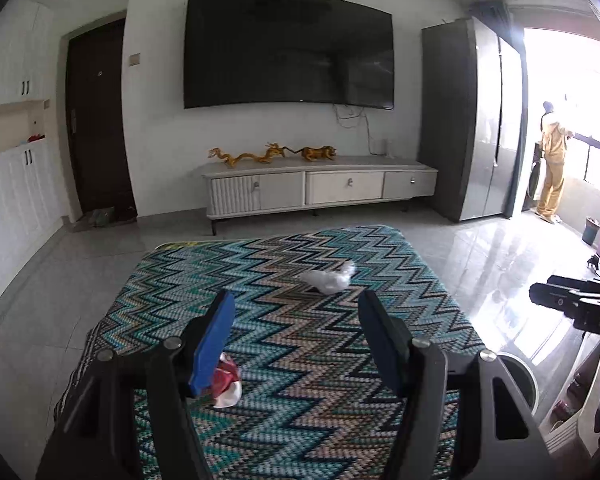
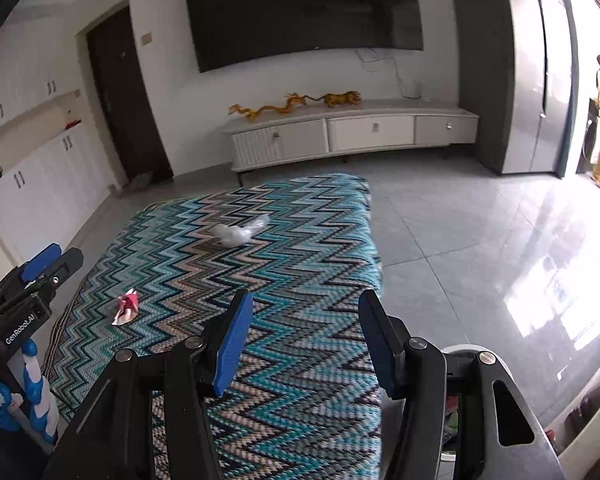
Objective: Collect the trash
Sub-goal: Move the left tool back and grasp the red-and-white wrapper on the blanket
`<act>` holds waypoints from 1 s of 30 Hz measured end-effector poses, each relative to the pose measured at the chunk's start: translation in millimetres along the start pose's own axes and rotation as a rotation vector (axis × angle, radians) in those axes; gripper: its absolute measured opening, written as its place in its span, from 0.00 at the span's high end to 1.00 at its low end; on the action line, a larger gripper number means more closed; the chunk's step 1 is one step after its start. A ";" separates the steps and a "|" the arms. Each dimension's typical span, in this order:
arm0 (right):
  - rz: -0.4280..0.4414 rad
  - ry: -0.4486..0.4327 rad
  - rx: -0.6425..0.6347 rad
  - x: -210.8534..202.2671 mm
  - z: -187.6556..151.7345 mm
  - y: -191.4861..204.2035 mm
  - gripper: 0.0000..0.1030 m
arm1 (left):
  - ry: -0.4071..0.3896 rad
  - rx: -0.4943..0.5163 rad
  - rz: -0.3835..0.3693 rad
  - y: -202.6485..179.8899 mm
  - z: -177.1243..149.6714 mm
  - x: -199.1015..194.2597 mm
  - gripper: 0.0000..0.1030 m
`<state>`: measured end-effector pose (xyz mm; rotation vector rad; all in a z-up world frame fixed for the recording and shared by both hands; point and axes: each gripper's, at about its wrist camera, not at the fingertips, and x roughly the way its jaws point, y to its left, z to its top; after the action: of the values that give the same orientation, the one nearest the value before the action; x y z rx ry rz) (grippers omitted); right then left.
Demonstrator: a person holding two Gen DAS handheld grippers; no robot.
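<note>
A crumpled red and white wrapper (image 1: 229, 383) lies on the zigzag-patterned cloth (image 1: 300, 360), just behind the left finger of my left gripper (image 1: 296, 304). That gripper stands open above the cloth with nothing between its blue pads. Farther back lies a crumpled clear plastic piece (image 1: 330, 278). In the right wrist view my right gripper (image 2: 306, 304) is open and empty over the cloth's (image 2: 300, 380) near right edge. There the wrapper (image 2: 126, 309) sits to the left, the plastic piece (image 2: 238, 233) ahead, and the left gripper (image 2: 60, 257) at the far left. The right gripper (image 1: 540, 290) shows at the left view's right edge.
A white bin (image 2: 470, 354) with some trash inside stands on the floor beside the cloth's near right corner, also in the left view as the bin (image 1: 518, 376). A TV cabinet (image 1: 320, 188) lines the far wall. A person (image 1: 552, 160) stands at the bright balcony doorway.
</note>
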<state>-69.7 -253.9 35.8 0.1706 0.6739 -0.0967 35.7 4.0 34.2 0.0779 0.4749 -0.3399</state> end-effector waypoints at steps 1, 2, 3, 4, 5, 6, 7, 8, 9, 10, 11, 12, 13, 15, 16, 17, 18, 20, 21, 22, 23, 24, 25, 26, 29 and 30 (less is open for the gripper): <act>0.005 0.005 -0.009 3.9 2.0 4.6 0.47 | 0.006 -0.005 0.006 5.0 -1.3 3.0 0.39; 0.011 0.012 -0.020 9.2 4.5 9.9 0.47 | 0.017 -0.014 0.013 10.8 -2.8 7.1 0.39; 0.015 0.018 -0.027 13.7 6.2 13.9 0.47 | 0.027 -0.024 0.017 16.7 -4.7 11.2 0.39; 0.022 0.027 -0.037 18.8 8.9 17.9 0.47 | 0.043 -0.042 0.017 26.0 -7.2 16.9 0.39; 0.029 0.036 -0.048 25.8 12.3 23.0 0.47 | 0.052 -0.053 0.019 32.5 -9.1 20.2 0.39; 0.033 0.040 -0.054 31.0 14.5 26.4 0.46 | 0.064 -0.070 0.029 42.7 -12.5 24.9 0.39; 0.038 0.044 -0.062 37.1 17.4 30.2 0.46 | 0.076 -0.087 0.043 53.2 -16.0 29.9 0.39; 0.047 0.049 -0.070 44.2 20.5 34.3 0.46 | 0.093 -0.112 0.061 67.2 -20.7 35.9 0.39; 0.054 0.053 -0.076 49.4 22.1 36.9 0.46 | 0.104 -0.132 0.073 78.3 -24.1 40.1 0.39; 0.064 0.058 -0.084 56.3 24.3 40.0 0.46 | 0.120 -0.159 0.092 93.2 -28.6 45.4 0.39; 0.073 0.065 -0.093 64.2 26.5 43.5 0.46 | 0.130 -0.177 0.106 104.2 -32.7 48.2 0.39; 0.080 0.073 -0.101 73.2 29.1 47.5 0.46 | 0.139 -0.193 0.120 115.2 -36.3 51.1 0.39; 0.085 0.078 -0.105 78.5 30.4 49.4 0.46 | 0.153 -0.210 0.136 126.3 -39.9 55.1 0.39; 0.098 0.095 -0.116 95.1 34.4 53.9 0.46 | 0.171 -0.228 0.130 137.5 -44.5 60.4 0.39; 0.106 0.105 -0.121 106.8 36.9 56.5 0.46 | 0.181 -0.231 0.115 140.2 -47.2 63.7 0.39; 0.114 0.113 -0.123 116.2 38.8 58.1 0.46 | 0.198 -0.225 0.089 139.1 -50.3 68.7 0.39; 0.119 0.121 -0.123 123.3 40.1 59.4 0.46 | 0.215 -0.215 0.061 136.0 -53.0 74.0 0.39; 0.132 0.144 -0.118 145.7 44.5 61.2 0.46 | 0.250 -0.194 0.012 125.2 -59.2 85.1 0.39; 0.137 0.155 -0.115 157.5 46.8 62.2 0.46 | 0.266 -0.186 0.001 120.4 -61.9 91.1 0.39; 0.142 0.163 -0.113 168.1 48.8 63.3 0.46 | 0.284 -0.177 -0.008 115.7 -65.7 98.2 0.39; 0.143 0.169 -0.112 176.5 50.9 63.4 0.46 | 0.299 -0.170 -0.014 111.4 -69.3 104.8 0.39; 0.141 0.174 -0.111 184.7 53.3 63.5 0.46 | 0.311 -0.165 -0.020 108.3 -72.4 110.9 0.39; 0.138 0.180 -0.111 198.1 55.9 64.5 0.46 | 0.321 -0.165 -0.027 106.0 -74.8 115.5 0.39; 0.139 0.183 -0.110 206.8 57.4 65.2 0.46 | 0.330 -0.166 -0.035 103.9 -77.3 120.3 0.39; 0.146 0.202 -0.092 237.8 62.0 67.0 0.44 | 0.341 -0.153 -0.046 98.5 -80.6 129.2 0.39; 0.151 0.207 -0.078 246.1 63.5 66.7 0.42 | 0.342 -0.148 -0.050 97.0 -81.4 130.9 0.39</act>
<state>170.2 -208.7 -61.5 0.1571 0.8676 0.0930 142.3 68.0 -98.9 -0.0206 0.8406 -0.3403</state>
